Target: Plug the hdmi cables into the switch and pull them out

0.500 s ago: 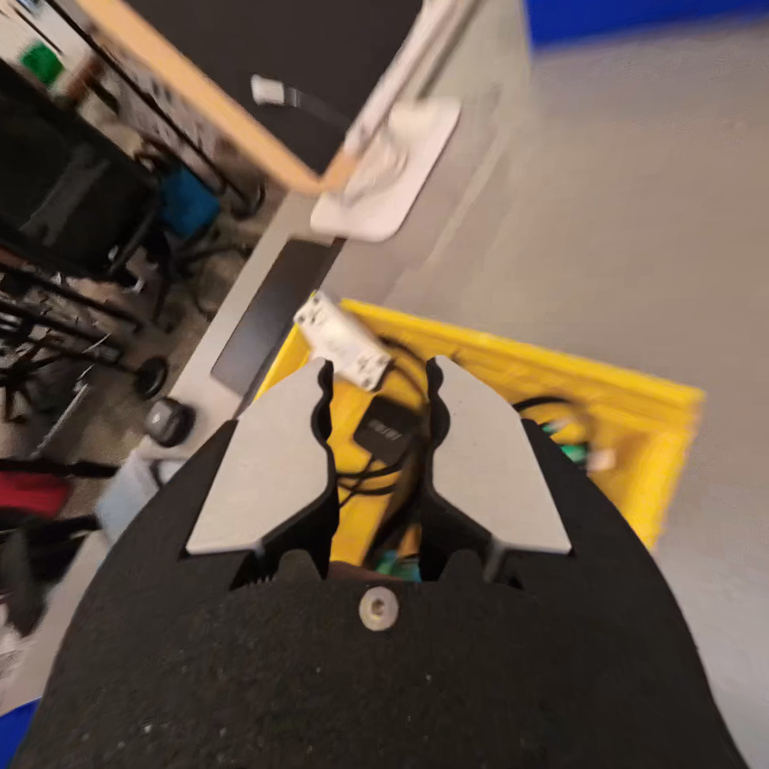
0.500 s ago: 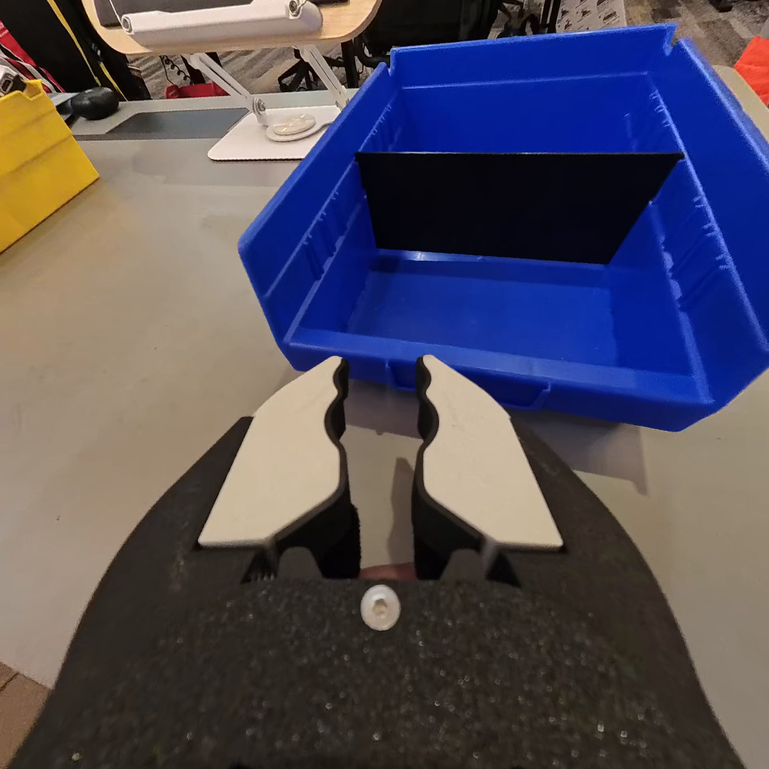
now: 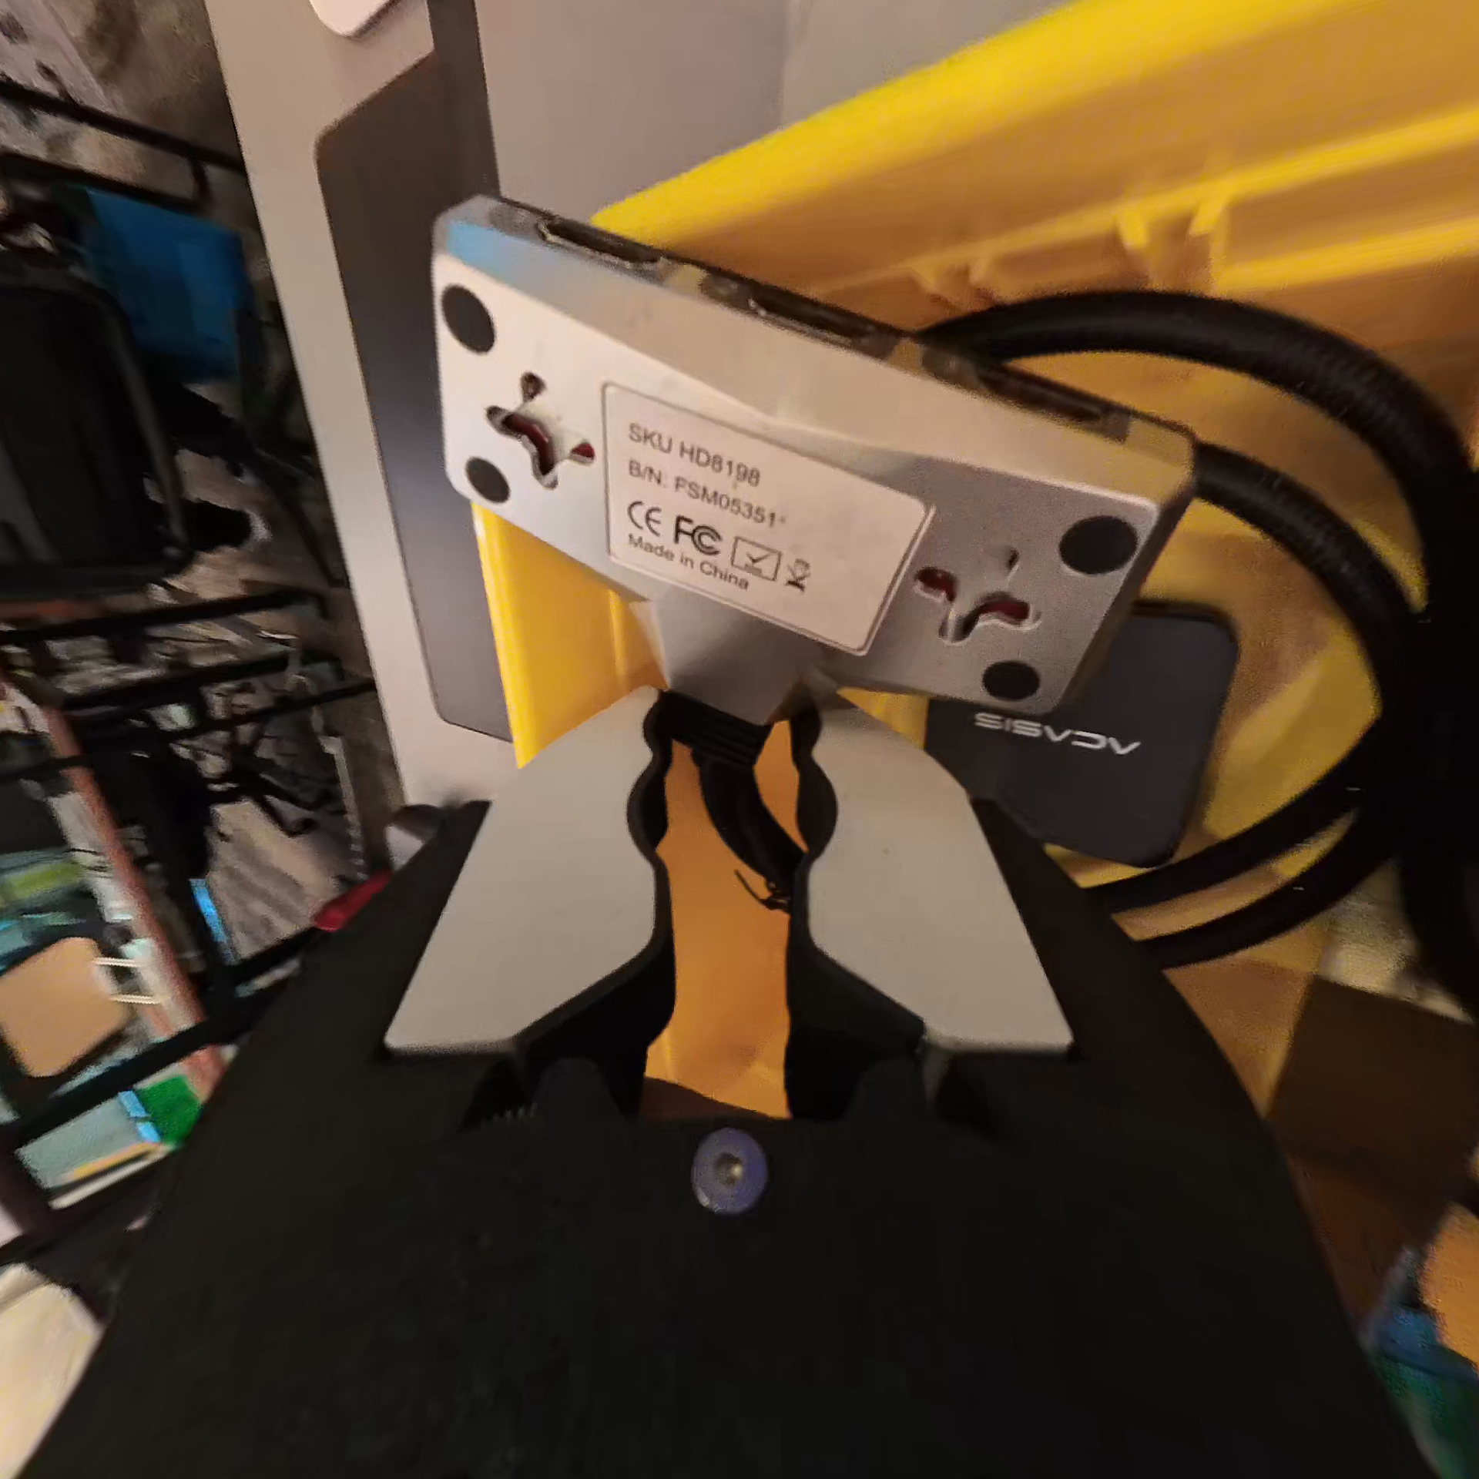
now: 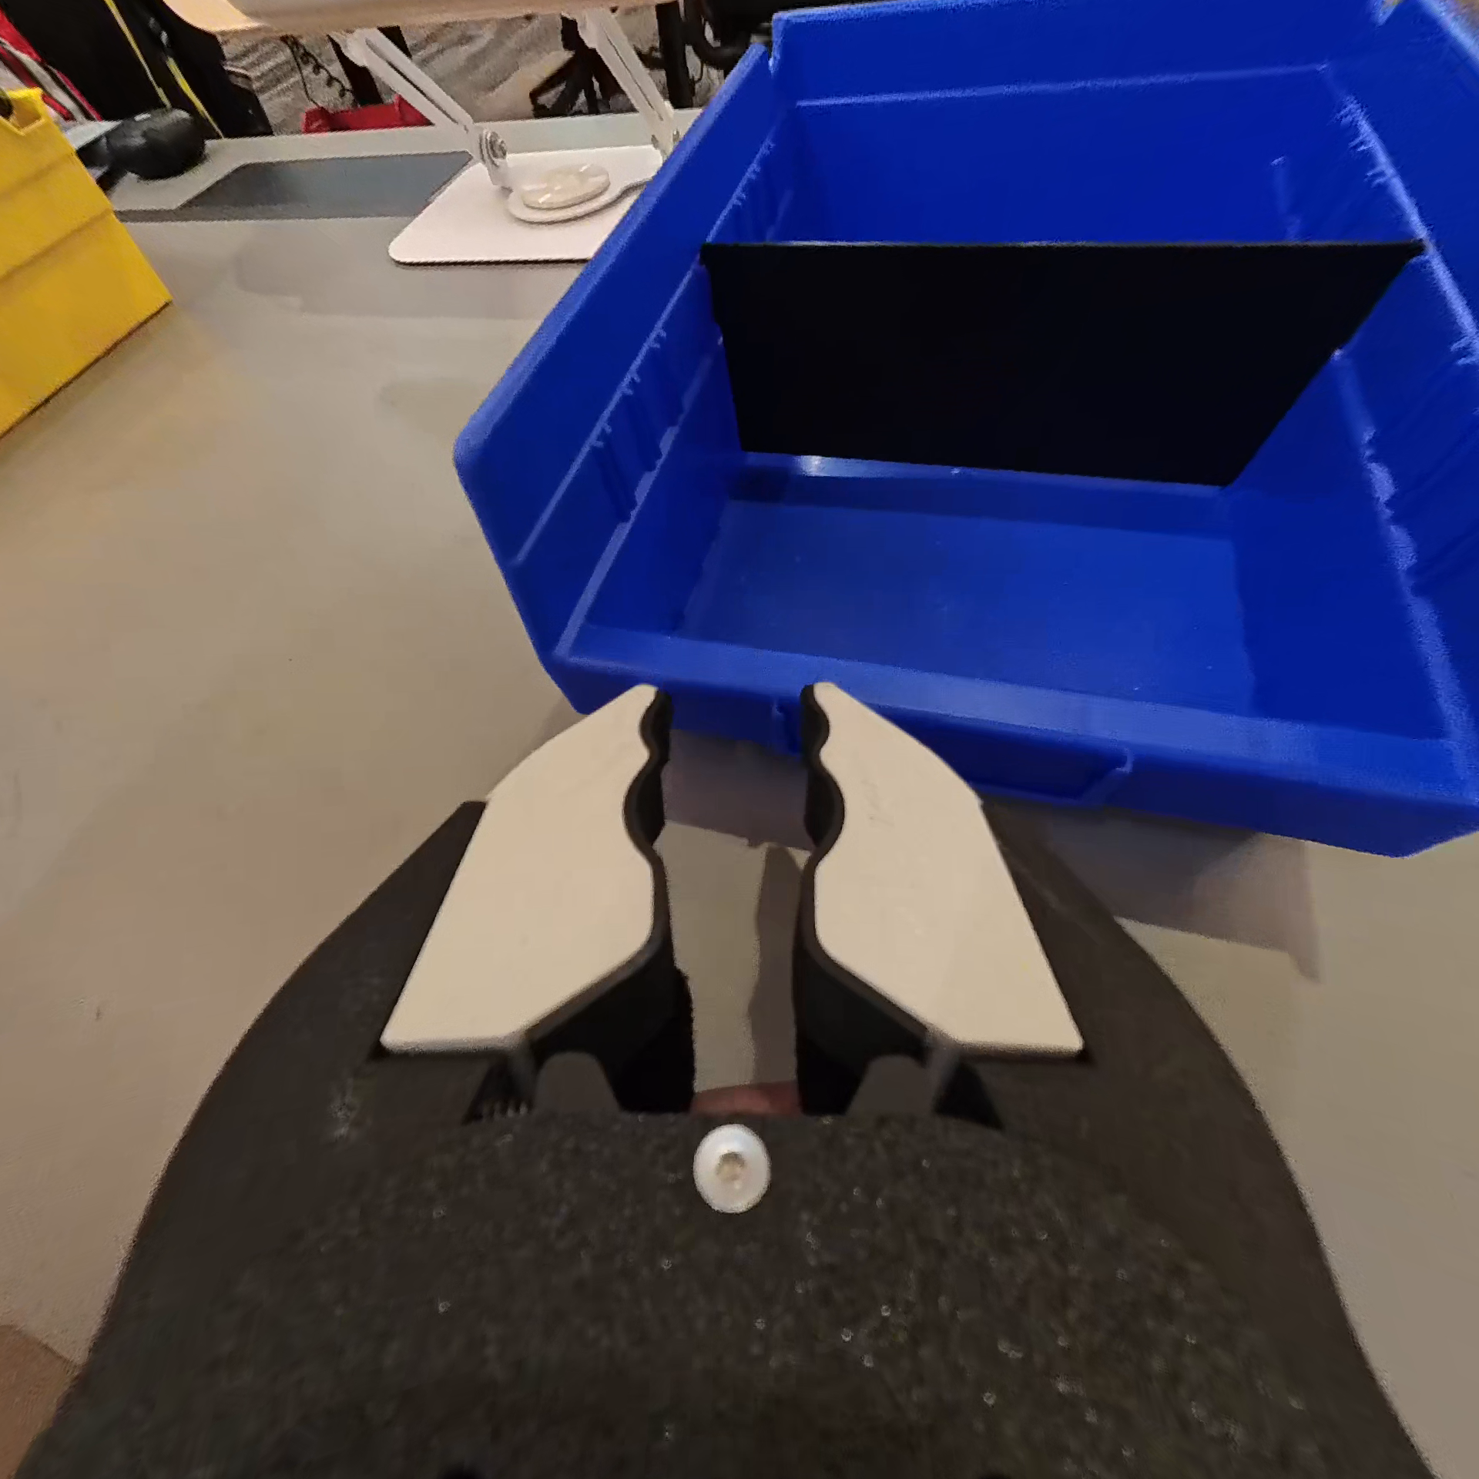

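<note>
Silver-grey switch [image 3: 808, 488] is filling the left wrist view, underside up, white label [image 3: 764, 512] facing the camera, four black feet at its corners. It is sitting at 12 o'clock from the left gripper [image 3: 730, 720], just past the fingertips and over the yellow bin [image 3: 1040, 184]. The left fingers [image 3: 552, 896] are standing partly apart, with a black cable stub [image 3: 720, 748] from the switch's near edge running down between them. Whether the tips are touching the switch body or the stub I cannot tell. Thick black cables [image 3: 1312, 608] are looping round at 3 o'clock of the switch, and a dark flat box [image 3: 1120, 752] is lying beneath it at 4 o'clock. The left gripper is pointing steeply down into the bin, rolled so the grey table [image 3: 608, 96] edge is running nearly upright at 11 o'clock.

Half a second ago the switch was small and well beyond the fingertips; the left gripper has since closed in, and the switch is now looming large.

The right gripper [image 4: 732, 696] is hovering low over the table, level, pointing at the near wall of the blue bin [image 4: 880, 704] at 12 o'clock. Its fingers are parted by a moderate gap and are holding nothing. A black divider [image 4: 1040, 360] is standing across the bin. Compared with the earlier frame, the right gripper has drifted left, so the blue bin is sitting more toward 1 o'clock; its opening looks the same.
</note>
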Tool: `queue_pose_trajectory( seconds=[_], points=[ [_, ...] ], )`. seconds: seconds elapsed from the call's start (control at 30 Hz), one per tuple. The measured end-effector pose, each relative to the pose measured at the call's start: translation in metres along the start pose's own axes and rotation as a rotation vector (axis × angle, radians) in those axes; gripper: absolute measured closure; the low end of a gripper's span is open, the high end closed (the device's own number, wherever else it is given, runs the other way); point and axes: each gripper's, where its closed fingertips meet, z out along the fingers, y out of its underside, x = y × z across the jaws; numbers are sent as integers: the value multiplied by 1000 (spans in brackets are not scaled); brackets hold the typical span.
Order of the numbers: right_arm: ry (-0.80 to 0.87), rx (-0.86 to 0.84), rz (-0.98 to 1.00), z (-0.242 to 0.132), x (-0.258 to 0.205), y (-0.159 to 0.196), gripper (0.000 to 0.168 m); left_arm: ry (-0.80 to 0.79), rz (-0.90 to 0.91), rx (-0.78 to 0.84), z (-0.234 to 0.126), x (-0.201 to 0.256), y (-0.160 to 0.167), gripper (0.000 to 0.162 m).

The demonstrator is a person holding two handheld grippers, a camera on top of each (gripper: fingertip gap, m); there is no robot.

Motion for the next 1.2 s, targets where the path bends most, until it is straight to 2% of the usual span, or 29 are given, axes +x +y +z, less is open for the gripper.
queue_pose_trajectory(
  seconds=[0.13, 0.27, 0.43, 0.53, 0.63, 0.73, 0.83, 0.9, 1.07, 1.2],
  points=[
    [-13, 5, -16, 3, -5, 0, 141, -41, -32, 6, -5, -8, 2, 137],
    [-28, 3, -5, 1, -7, -1, 141, -147, -193, 56, -44, -34, 9, 137],
    [-33, 30, -14, -8, -9, -5, 141, -383, -423, 158, -137, -83, 22, 138],
    [-46, 42, -11, -12, -11, -7, 141, -532, -498, 221, -203, -106, 16, 138],
    [-63, 53, -5, -14, -16, -8, 141, -671, -535, 269, -258, -118, -8, 137],
    [-77, 62, -7, -16, -20, -9, 141, -741, -576, 345, -293, -115, -51, 137],
    [-88, 80, -18, -19, -25, -13, 141, -769, -612, 397, -301, -97, -103, 137],
    [-98, 102, -24, -23, -29, -17, 141, -772, -634, 433, -292, -78, -139, 137],
    [-125, 256, -132, -40, -51, -41, 140, -743, -709, 529, -241, -21, -222, 137],
    [-293, 371, -156, -48, -110, -62, 134, -779, -797, 612, -210, 21, -275, 137]
  ],
)
